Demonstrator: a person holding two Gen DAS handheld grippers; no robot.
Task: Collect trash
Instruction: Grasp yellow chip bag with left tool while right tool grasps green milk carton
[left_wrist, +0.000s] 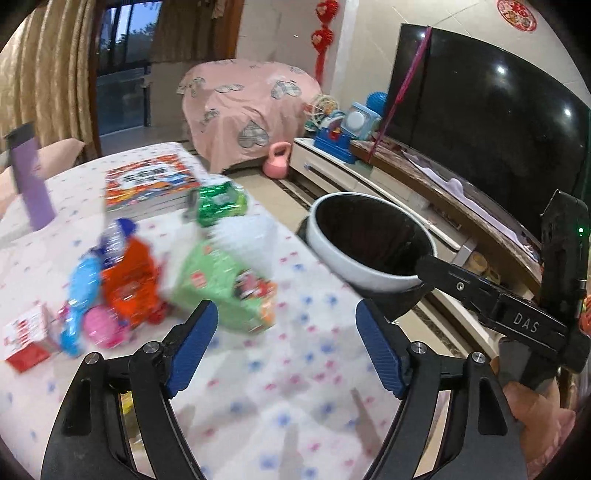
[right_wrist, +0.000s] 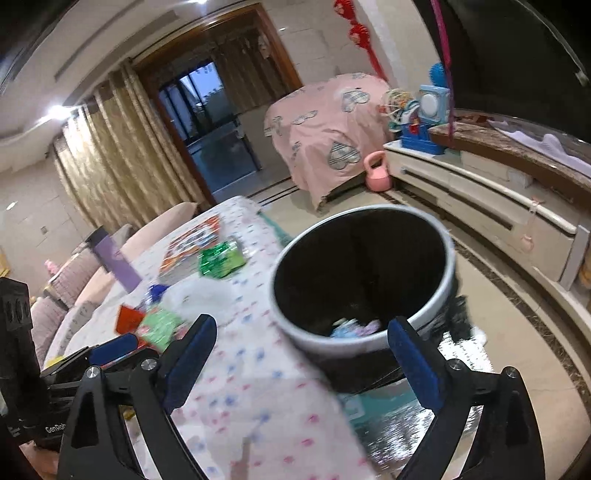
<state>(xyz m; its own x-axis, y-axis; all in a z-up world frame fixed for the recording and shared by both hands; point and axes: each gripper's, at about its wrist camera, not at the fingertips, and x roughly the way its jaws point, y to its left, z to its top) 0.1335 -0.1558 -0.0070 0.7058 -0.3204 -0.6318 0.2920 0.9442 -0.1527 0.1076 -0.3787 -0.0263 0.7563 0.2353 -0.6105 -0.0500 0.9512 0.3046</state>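
Both tongs stand released, with nothing between their blue-padded fingers. Left tongs (left_wrist: 284, 347) hover over the desk (left_wrist: 295, 387), which is covered by a white cloth printed with small pink and blue marks. Right tongs (right_wrist: 301, 360) hang over the desk edge and the near rim of the round bin with a white outer wall and black inside (right_wrist: 364, 284).

From left to right in the left wrist view: a tall purple tumbler with a dark lid (left_wrist: 29, 181) stands at the far left of the desk. Near the left edge lies a small red and white carton (left_wrist: 26, 341). Beside it sits a blurred heap of wrappers: a bright blue wrapper (left_wrist: 81, 295), a pink round packet (left_wrist: 101, 326) and an orange-red snack bag (left_wrist: 129, 284), touching one another. Behind them lies a flat, colourfully printed book or box (left_wrist: 147, 181). Just right of that is a shiny green foil packet (left_wrist: 218, 201). Nearer the tongs lies a pale green snack bag with printed pictures (left_wrist: 221, 288), with crumpled clear white plastic (left_wrist: 243, 230) behind it. The bin stands on the floor just beside the desk's right edge, and the right wrist view shows some pale scraps (right_wrist: 354, 326) at its bottom. Further right, a long low cabinet carries a large dark television screen (left_wrist: 480, 122) and some toys.
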